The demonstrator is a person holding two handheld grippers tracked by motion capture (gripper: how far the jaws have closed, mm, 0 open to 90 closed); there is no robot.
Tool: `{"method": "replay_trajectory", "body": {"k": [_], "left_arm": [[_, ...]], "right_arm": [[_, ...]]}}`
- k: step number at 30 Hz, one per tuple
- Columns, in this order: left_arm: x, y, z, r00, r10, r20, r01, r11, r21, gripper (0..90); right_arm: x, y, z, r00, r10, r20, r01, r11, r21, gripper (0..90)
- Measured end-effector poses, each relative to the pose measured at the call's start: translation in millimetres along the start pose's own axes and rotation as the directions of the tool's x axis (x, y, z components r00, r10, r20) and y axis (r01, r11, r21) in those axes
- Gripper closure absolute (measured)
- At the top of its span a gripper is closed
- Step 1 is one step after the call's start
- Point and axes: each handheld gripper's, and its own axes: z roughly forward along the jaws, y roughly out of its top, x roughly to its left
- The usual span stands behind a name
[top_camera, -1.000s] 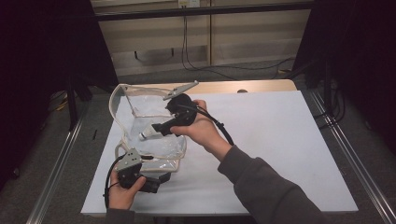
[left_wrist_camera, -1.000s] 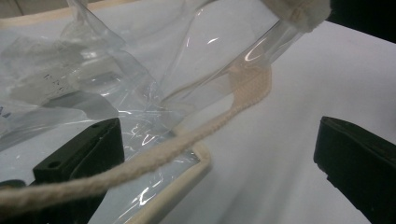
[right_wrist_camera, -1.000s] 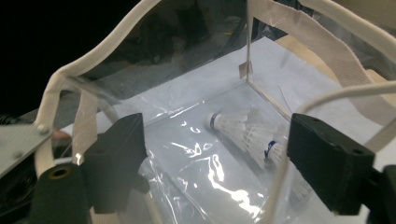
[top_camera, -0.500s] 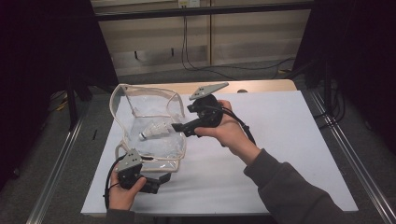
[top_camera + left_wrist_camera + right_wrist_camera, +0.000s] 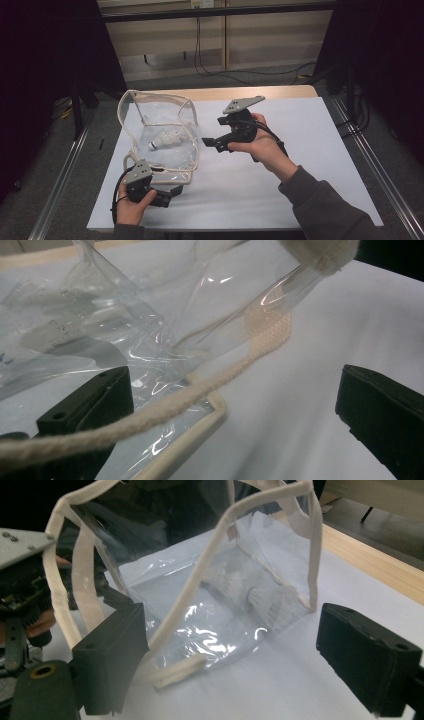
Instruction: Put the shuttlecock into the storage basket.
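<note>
A clear plastic bag (image 5: 160,150) with cream trim stands with its mouth up on the white table top (image 5: 280,185), and a white shuttlecock (image 5: 165,141) lies inside it. My right gripper (image 5: 209,142) hovers just right of the bag, jaws pointing at it. They have just been opening and hold nothing. In the right gripper view the gripper (image 5: 232,625) faces the bag (image 5: 200,610) and the shuttlecock (image 5: 272,600). My left gripper (image 5: 169,194) rests at the bag's near corner. Its jaws (image 5: 232,385) stand wide apart, with the cream strap (image 5: 200,390) and the bag's corner between them, unpressed.
The table's wooden back edge (image 5: 260,92) runs behind the white sheet. Metal rails (image 5: 370,165) flank the table on both sides. Cables (image 5: 215,65) lie on the floor beyond. My left gripper's body (image 5: 20,585) shows at the left of the right gripper view.
My right gripper has drawn back to the right, away from the bag's mouth. The bag's trim now stands up unsupported. The left hand has stayed put.
</note>
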Motion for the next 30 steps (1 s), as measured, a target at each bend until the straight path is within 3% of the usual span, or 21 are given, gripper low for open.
{"method": "replay_trajectory", "body": {"k": [12,30], "left_arm": [[-0.4,0.2,0.0,1.0,-0.003,-0.002,0.003,1.0,0.002,2.0],[-0.5,0.3,-0.1,1.0,-0.003,-0.004,0.003,1.0,0.002,2.0]], "right_arm": [[-16.1,-27.8,-17.8,0.9995,0.011,0.029,-0.011,1.0,-0.016,11.0],[-34.9,-71.9,-36.9,0.9966,0.065,0.051,-0.063,0.997,-0.04,9.8]]}}
